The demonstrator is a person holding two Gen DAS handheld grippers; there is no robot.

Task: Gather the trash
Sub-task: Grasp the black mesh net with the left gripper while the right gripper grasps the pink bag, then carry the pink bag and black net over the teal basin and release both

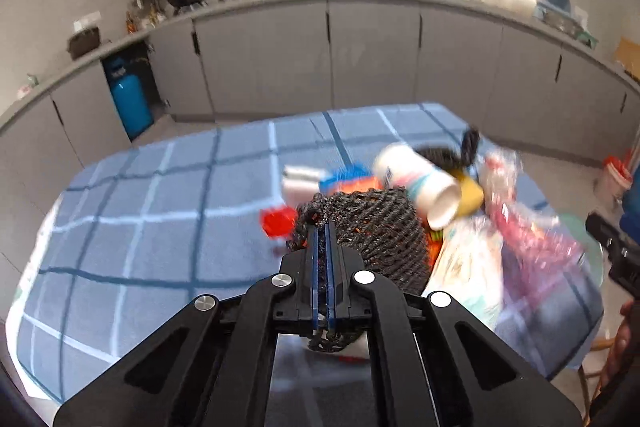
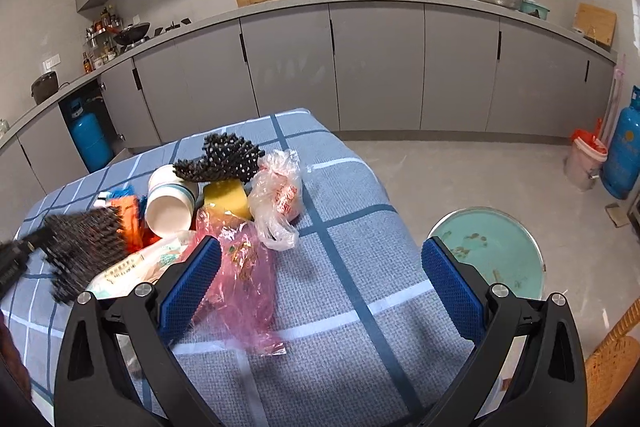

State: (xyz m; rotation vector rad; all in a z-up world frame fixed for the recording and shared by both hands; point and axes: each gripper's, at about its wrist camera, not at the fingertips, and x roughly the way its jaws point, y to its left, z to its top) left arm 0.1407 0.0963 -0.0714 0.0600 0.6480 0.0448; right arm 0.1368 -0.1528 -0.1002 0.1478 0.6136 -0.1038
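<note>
My left gripper (image 1: 323, 227) is shut on a black foam net sleeve (image 1: 372, 235) and holds it above the blue checked tablecloth (image 1: 160, 211); the sleeve also shows blurred in the right wrist view (image 2: 84, 247). My right gripper (image 2: 320, 267) is open and empty over the cloth. A trash pile lies on the table: a white paper cup (image 2: 170, 205), a yellow sponge (image 2: 226, 201), a second black net piece (image 2: 224, 157), a clear plastic bag (image 2: 278, 201), a pink plastic bag (image 2: 240, 279), a white printed bag (image 2: 128, 267) and an orange wrapper (image 2: 130, 221). A red cap (image 1: 276, 221) lies on the cloth.
A teal basin (image 2: 492, 255) stands on the floor right of the table. A wicker chair (image 2: 612, 363) is at the lower right. A white bucket (image 2: 584, 163) and a blue gas cylinder (image 2: 624, 159) stand by the far wall. Grey kitchen cabinets (image 2: 376, 67) run behind.
</note>
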